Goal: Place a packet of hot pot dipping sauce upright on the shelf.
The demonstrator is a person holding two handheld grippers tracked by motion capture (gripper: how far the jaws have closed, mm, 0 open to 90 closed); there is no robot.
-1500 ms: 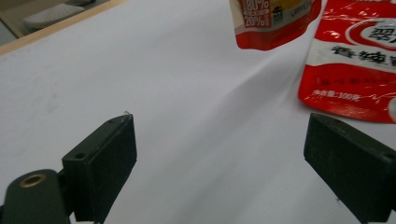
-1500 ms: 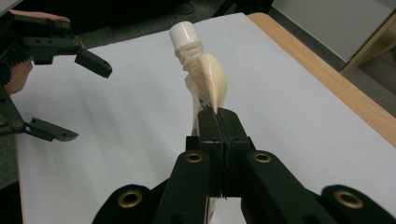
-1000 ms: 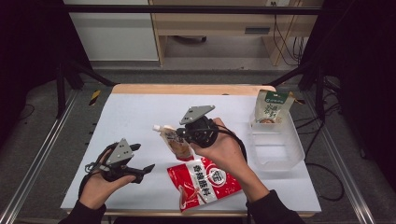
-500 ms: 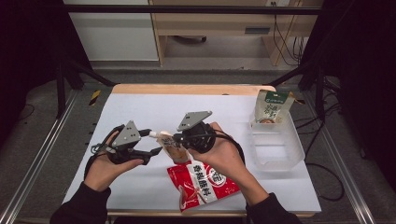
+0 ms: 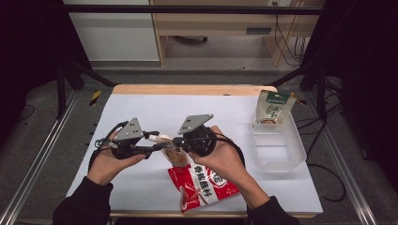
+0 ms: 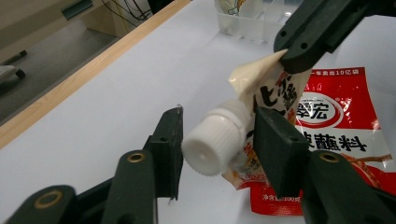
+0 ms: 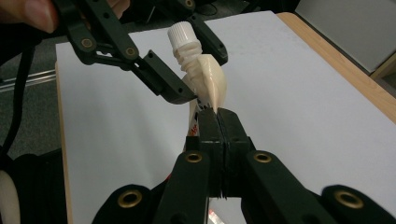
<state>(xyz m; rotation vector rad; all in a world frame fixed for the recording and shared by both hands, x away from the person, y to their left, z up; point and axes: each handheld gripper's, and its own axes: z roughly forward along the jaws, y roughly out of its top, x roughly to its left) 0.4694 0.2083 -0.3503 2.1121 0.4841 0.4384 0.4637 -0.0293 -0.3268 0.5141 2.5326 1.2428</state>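
My left gripper (image 6: 217,140) has come up from the surface (image 5: 141,112); its spread jaws now flank the pouch (image 7: 208,86) cap (image 6: 215,140), probably untouched, right gripper (image 7: 218,122) pinching the pouch.

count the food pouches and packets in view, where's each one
3: the spouted pouch held up at mid-table by the right gripper, the red packet flat at the near edge, and the green-topped pouch upright in the clear bin. Others may be hidden.

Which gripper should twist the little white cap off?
Probably the left gripper: its open jaws already sit either side of the white cap. The right gripper is busy, shut on the spout pouch, holding it up.
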